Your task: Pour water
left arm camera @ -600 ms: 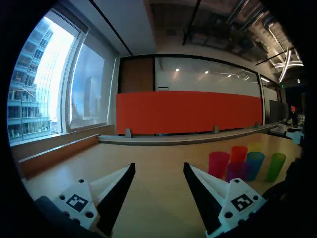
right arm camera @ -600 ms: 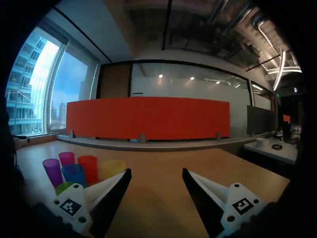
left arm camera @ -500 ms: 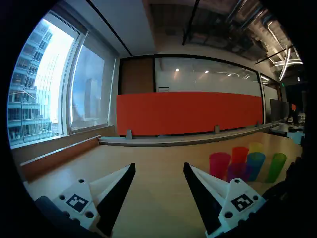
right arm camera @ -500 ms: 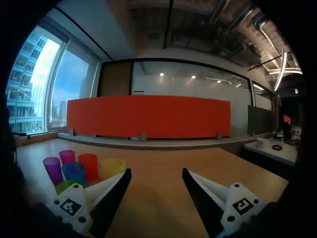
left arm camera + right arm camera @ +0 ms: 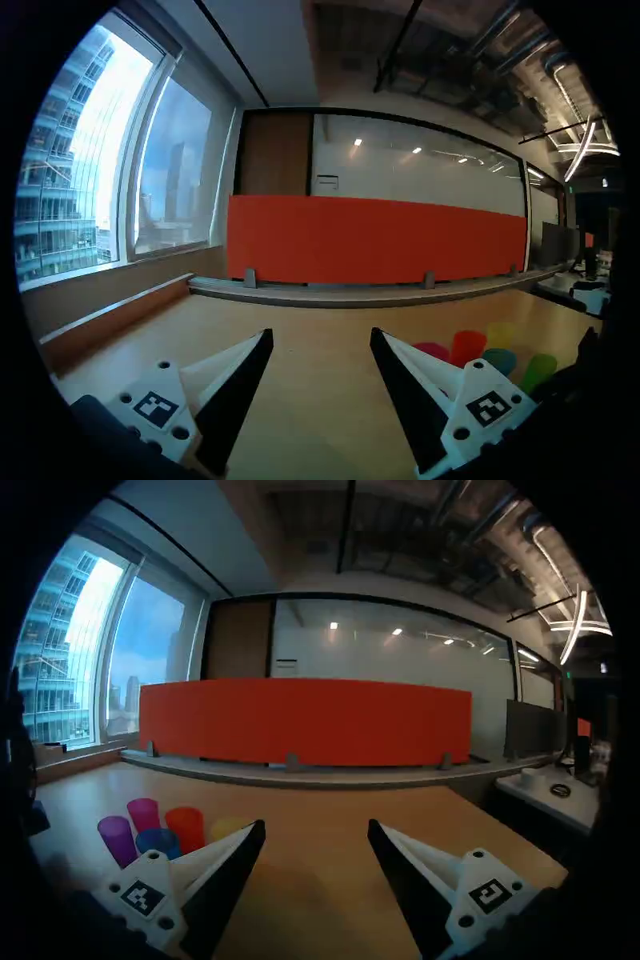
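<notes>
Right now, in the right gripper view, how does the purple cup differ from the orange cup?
The purple cup is violet, the orange cup red-orange. The purple cup stands at the group's left edge, the orange cup to the right of the blue cup. Both are translucent and stand upright on the wooden table.

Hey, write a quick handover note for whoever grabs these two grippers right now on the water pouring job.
Left gripper: jaws open, empty, over the wooden table.
Right gripper: jaws open, empty.
Things: the coloured cups stand clustered on the table, right of the left gripper and left of the right one.
Done: nothing grasped.
Left: pick up a cup and pour. I can't tell which holds water.
</notes>
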The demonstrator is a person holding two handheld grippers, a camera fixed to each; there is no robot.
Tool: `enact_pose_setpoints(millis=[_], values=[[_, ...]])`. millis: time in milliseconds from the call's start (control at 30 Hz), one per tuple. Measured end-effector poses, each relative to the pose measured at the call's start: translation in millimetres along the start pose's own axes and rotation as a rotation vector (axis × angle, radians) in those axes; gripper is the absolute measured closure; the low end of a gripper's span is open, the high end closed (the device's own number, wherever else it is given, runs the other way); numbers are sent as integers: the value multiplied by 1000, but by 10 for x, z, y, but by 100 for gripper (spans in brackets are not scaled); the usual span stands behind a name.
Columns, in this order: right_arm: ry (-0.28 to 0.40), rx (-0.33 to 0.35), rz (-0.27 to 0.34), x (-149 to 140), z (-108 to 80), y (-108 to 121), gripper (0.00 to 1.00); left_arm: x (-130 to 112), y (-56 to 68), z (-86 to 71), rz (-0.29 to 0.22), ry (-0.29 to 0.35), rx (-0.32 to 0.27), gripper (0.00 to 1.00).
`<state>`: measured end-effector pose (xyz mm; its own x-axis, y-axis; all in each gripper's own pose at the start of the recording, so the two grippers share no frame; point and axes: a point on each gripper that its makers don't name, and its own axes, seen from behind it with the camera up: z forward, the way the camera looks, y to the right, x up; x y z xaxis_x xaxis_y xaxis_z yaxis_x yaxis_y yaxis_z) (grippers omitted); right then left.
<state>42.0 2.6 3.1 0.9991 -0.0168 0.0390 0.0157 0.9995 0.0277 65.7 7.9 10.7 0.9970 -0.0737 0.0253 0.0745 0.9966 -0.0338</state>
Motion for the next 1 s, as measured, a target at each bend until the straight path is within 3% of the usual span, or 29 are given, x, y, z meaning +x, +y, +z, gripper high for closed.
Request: enact_pose_setpoints(millis=[467,800,1000], values=[[-7,23,54,736,64,37,1,686,127,100,20,-15,-43,10],[4,38,48,1176,91,33,1,1050,273,129,26,-28,-86,10],[7,27,53,1301,106,98,1,1180,310,146,16,-41,-110,10]])
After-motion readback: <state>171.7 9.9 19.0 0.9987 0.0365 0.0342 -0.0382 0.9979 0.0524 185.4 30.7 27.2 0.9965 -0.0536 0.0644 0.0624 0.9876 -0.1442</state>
